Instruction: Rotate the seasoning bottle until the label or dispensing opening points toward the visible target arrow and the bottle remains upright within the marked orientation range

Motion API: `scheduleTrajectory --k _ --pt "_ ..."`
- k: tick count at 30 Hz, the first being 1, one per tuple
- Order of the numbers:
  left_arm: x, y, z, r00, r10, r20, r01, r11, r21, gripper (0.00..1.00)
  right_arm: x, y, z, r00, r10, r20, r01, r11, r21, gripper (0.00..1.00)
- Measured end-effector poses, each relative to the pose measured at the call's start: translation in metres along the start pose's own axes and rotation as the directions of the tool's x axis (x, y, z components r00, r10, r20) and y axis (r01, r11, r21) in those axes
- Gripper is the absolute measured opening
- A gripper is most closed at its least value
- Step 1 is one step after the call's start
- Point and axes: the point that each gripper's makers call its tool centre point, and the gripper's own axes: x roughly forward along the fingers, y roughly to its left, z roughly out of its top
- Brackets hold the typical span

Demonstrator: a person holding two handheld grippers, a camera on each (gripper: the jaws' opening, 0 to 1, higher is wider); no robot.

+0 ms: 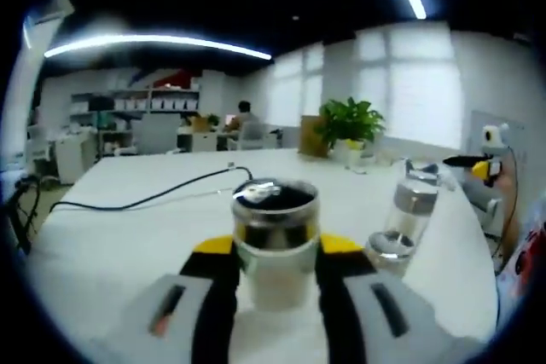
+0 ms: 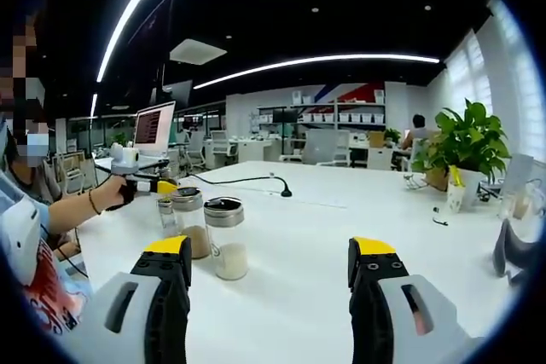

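**Seasoning bottle clamped by the left hand-held gripper, right one held wide apart**

The seasoning bottle (image 1: 275, 240) is seen upright between the jaws of the left hand-held gripper (image 1: 275, 249), and it is gripped on both sides just below its dark lid, with the yellow-tipped jaws pressed against its metal-banded body. The bottle is placed dead centre ahead of that gripper, close in, standing on the white surface (image 1: 128, 245). In the right gripper view the same bottle (image 2: 188, 221) is found ahead and to the left of the right hand-held gripper (image 2: 278, 266), with the left one reaching in beside it from a person's hand (image 2: 109, 193).

A second bottle (image 2: 226, 236), clear-walled with a pale filling at its bottom, is seen just beside the gripped one, on its near side toward the right hand-held gripper. The right hand-held gripper's jaws are spread wide and nothing is held between them; bare surface lies in the gap.

To the right of the left hand-held gripper, a clear glass jar (image 1: 403, 219) with a metal collar is stood on the surface, apart from the gripped bottle. A black cable (image 1: 153, 195) is trailed across the surface beyond the bottle. Farther off, a potted plant (image 1: 350, 125) is set at the surface's far edge. No arrow mark can be made out on the surface.
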Motion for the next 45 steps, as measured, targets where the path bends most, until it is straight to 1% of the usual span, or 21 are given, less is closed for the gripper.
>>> scheduleTrajectory --k 2,6,10,13,16,18,22,23,26,28,31,36,42,45 --pt "-0.006 -0.008 -0.007 1.0 -0.013 -0.013 0.014 0.999 0.029 0.36 0.0 -0.001 0.0 1.0 -0.003 0.002 0.003 1.0 0.002 0.77" --pt "-0.015 -0.021 -0.018 0.999 -0.036 -0.017 0.037 0.998 0.046 0.36 0.0 -0.001 0.0 1.0 -0.004 0.001 0.004 1.0 0.003 0.77" --pt "-0.016 -0.025 -0.03 0.999 -0.045 -0.03 0.046 0.997 0.054 0.36 0.0 -0.001 0.001 1.0 -0.006 0.005 0.006 1.0 0.003 0.78" --pt "-0.016 -0.026 -0.038 0.998 -0.051 -0.046 0.053 0.998 0.045 0.36 0.0 -0.002 0.001 1.0 -0.03 -0.007 0.03 0.999 -0.032 0.84" --pt "-0.015 -0.03 -0.044 0.996 -0.066 -0.057 0.068 0.997 0.041 0.36 0.0 -0.002 0.002 1.0 -0.031 -0.001 0.03 0.999 -0.04 0.86" --pt "-0.015 -0.031 -0.045 0.996 -0.069 -0.059 0.072 0.996 0.045 0.36 0.0 -0.001 0.004 1.0 -0.026 0.009 0.026 0.999 -0.038 0.88" --pt "-0.014 -0.033 -0.046 0.995 -0.075 -0.058 0.078 0.996 0.039 0.36 0.001 -0.001 0.003 0.999 -0.036 0.0 0.036 0.998 -0.048 0.97" --pt "-0.014 -0.032 -0.047 0.996 -0.069 -0.061 0.072 0.997 0.036 0.36 0.001 -0.002 0.004 0.999 -0.039 0.002 0.039 0.998 -0.054 0.98" --pt "-0.014 -0.031 -0.052 0.995 -0.063 -0.072 0.066 0.997 0.04 0.36 0.0 -0.004 0.006 0.999 -0.053 0.011 0.054 0.997 -0.064 0.99" --pt "-0.014 -0.031 -0.051 0.996 -0.062 -0.064 0.064 0.997 0.035 0.36 -0.001 -0.005 0.007 0.998 -0.062 0.015 0.063 0.996 -0.065 0.99" --pt "-0.014 -0.031 -0.051 0.997 -0.055 -0.061 0.058 0.997 0.047 0.36 -0.002 -0.006 0.008 0.998 -0.066 0.02 0.067 0.995 -0.067 0.99" --pt "-0.017 -0.034 -0.055 0.996 -0.045 -0.079 0.052 0.995 0.086 0.36 -0.002 -0.006 0.007 0.998 -0.065 0.019 0.066 0.996 -0.054 0.99" --pt "-0.016 -0.033 -0.054 0.998 -0.039 -0.053 0.043 0.995 0.086 0.36 -0.002 -0.006 0.006 0.998 -0.057 0.016 0.058 0.997 -0.053 0.99" --pt "-0.015 -0.032 -0.054 0.998 -0.036 -0.053 0.04 0.996 0.085 0.36 -0.002 -0.005 0.007 0.998 -0.053 0.017 0.054 0.997 -0.053 0.98"
